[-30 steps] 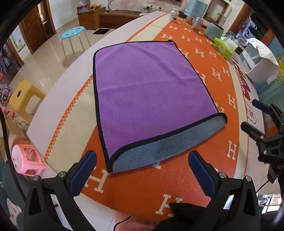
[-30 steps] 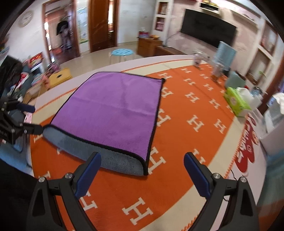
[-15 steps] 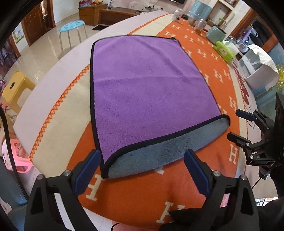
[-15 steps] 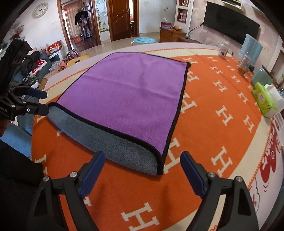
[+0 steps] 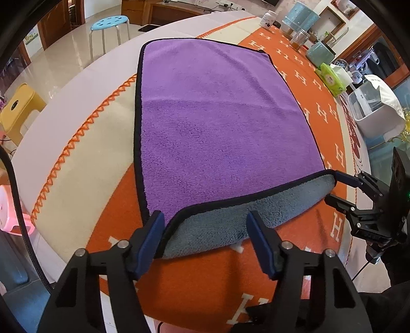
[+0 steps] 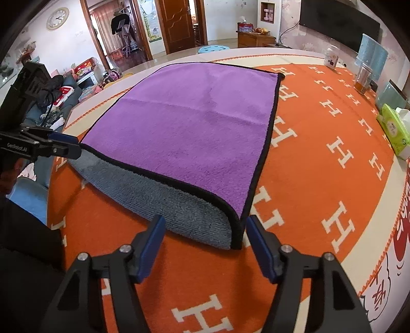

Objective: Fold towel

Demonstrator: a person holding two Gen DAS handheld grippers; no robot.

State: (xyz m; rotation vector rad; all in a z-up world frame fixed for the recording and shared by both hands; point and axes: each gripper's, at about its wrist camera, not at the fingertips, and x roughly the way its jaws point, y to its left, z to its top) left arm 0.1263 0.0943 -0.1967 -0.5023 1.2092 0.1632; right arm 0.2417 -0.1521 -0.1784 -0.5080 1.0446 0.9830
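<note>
Here towel (image 5: 220, 133) near edge curled, grey underside up.

White "H" letters (image 6: 340, 156) pattern the orange tablecloth (image 6: 307, 179); left hand-held gripper (image 6: 69, 147) perhaps reads "GenRobot.AI".

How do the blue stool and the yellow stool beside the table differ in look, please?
The blue stool has a round seat with several small holes on thin pale legs; the yellow stool has a squarish seat with one hole and solid yellow sides. The blue stool stands farther off, the yellow stool nearer the camera. Both stand on the glossy floor.
</note>
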